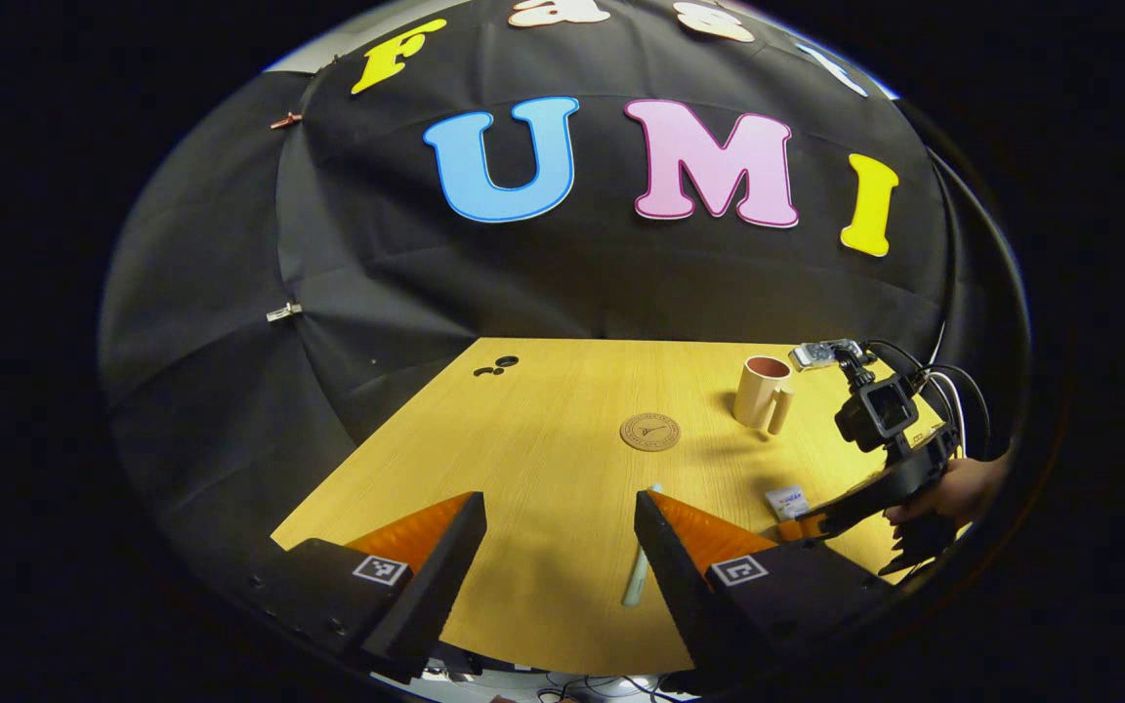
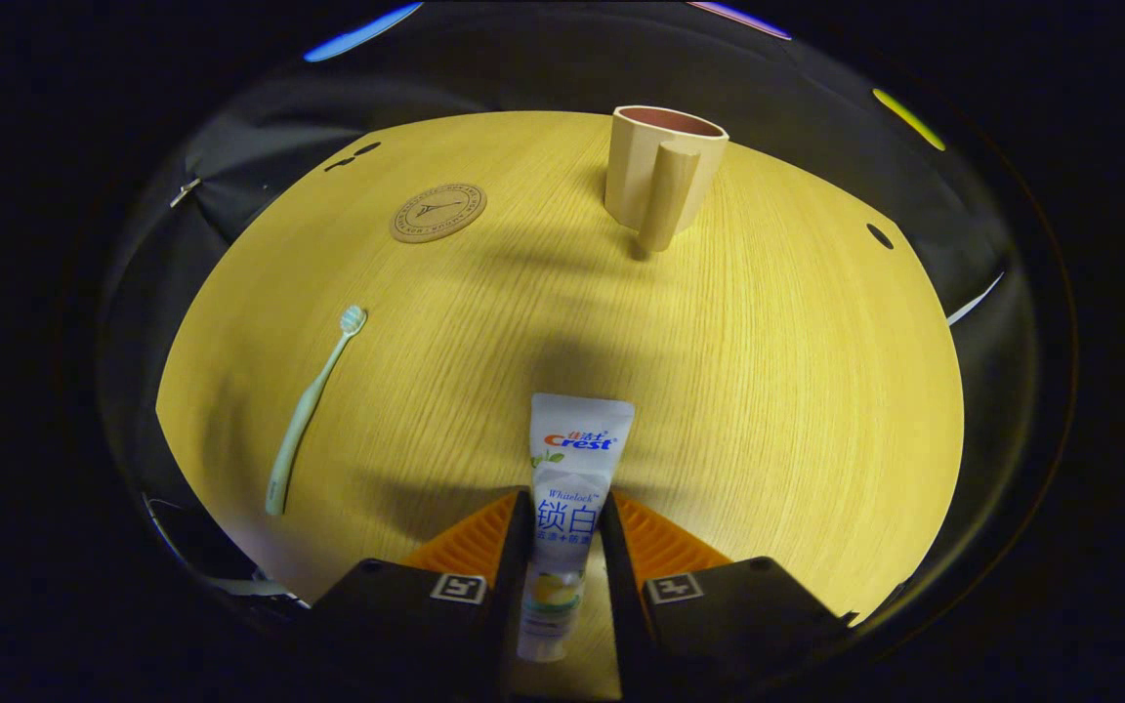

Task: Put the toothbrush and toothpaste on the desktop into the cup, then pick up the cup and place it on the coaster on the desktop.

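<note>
In the right gripper view, my right gripper [image 2: 564, 503] is shut on the lower half of a white toothpaste tube [image 2: 577, 459], whose flat end points toward the cup. The beige cup [image 2: 660, 171] stands upright at the far side, handle facing me. A pale green toothbrush [image 2: 313, 405] lies to the left, with the round coaster [image 2: 437, 212] beyond it. In the left gripper view, my left gripper [image 1: 558, 508] is open above the near table edge. The toothbrush [image 1: 639, 576] lies just inside its right finger. Farther off are the coaster [image 1: 649, 431], cup [image 1: 763, 392], toothpaste [image 1: 787, 502] and right gripper [image 1: 797, 525].
The wooden table [image 1: 523, 439] has small dark holes at its far left corner [image 1: 499, 366] and one near its right edge [image 2: 880, 235]. A hand [image 1: 958, 488] holds the right gripper, with cables trailing behind it. Black cloth walls stand close around the table.
</note>
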`<state>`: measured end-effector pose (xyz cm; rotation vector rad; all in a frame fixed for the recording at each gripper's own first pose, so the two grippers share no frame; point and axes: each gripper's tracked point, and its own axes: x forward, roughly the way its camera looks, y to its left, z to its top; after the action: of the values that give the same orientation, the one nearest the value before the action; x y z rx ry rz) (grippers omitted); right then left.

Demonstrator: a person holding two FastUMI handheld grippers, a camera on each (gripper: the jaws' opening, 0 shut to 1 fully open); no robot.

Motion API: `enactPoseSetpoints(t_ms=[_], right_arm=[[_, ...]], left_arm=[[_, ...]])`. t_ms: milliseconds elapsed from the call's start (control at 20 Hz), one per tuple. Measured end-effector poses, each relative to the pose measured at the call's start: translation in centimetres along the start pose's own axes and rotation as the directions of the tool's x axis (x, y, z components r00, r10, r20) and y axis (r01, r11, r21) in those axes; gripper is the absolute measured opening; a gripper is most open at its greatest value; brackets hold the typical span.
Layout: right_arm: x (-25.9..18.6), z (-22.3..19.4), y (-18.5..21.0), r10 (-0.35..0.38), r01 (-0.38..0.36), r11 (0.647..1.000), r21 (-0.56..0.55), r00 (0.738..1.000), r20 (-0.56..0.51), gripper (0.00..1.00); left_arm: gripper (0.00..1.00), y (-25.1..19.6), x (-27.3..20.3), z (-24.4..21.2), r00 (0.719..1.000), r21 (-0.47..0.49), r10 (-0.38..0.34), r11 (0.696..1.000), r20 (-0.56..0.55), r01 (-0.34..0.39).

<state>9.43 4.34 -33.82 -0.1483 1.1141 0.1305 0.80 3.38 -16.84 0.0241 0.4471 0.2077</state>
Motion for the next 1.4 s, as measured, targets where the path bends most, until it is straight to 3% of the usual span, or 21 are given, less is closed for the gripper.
enactPoseSetpoints(t_ms=[150,350,450,500,550,750,1000,1200,1400], right_arm=[[0.1,0.0,0.4,0.014,-0.015,0.999,-0.032,1.000,-0.017,0.34],[-0.1,0.0,0.5,0.038,-0.040,0.998,-0.057,0.999,-0.024,0.29],[-0.1,-0.1,0.5,0.048,-0.048,0.999,-0.014,0.999,-0.023,0.18],[0.0,-0.3,0.5,0.053,-0.053,0.999,-0.003,0.998,-0.027,0.29],[-0.4,-0.4,0.2,0.054,-0.054,0.999,0.003,0.998,-0.023,0.23],[-3.2,-0.4,-1.4,0.054,-0.055,0.998,0.025,0.998,0.045,0.23],[-7.6,-1.0,-3.8,0.065,-0.079,0.989,0.125,0.991,0.115,0.23],[-9.7,-2.2,-6.3,0.037,-0.067,0.980,0.185,0.987,0.157,0.23],[-10.4,-4.9,-8.6,0.015,-0.052,0.967,0.251,0.989,0.150,0.23]], left_arm=[[0.97,0.3,-0.3,-0.6,1.000,-0.011,-0.014,1.000,-0.004,0.014],[0.97,0.8,-0.2,-2.0,0.999,-0.033,-0.034,0.999,-0.029,0.033],[0.97,0.8,0.1,-2.6,0.997,-0.037,-0.053,0.998,-0.051,0.051],[0.97,0.9,0.4,-2.7,0.996,-0.037,-0.063,0.997,-0.056,0.061],[0.97,0.9,0.5,-2.8,0.995,-0.035,-0.074,0.997,-0.061,0.072],[0.97,-0.5,3.0,-2.7,0.982,-0.002,-0.160,0.987,-0.103,0.160],[0.97,-3.9,6.1,-5.6,0.942,0.005,-0.257,0.964,-0.214,0.264],[0.97,-6.2,8.6,-8.7,0.908,0.025,-0.290,0.950,-0.303,0.312],[0.97,-7.1,10.5,-11.1,0.885,0.040,-0.270,0.951,-0.380,0.308]])
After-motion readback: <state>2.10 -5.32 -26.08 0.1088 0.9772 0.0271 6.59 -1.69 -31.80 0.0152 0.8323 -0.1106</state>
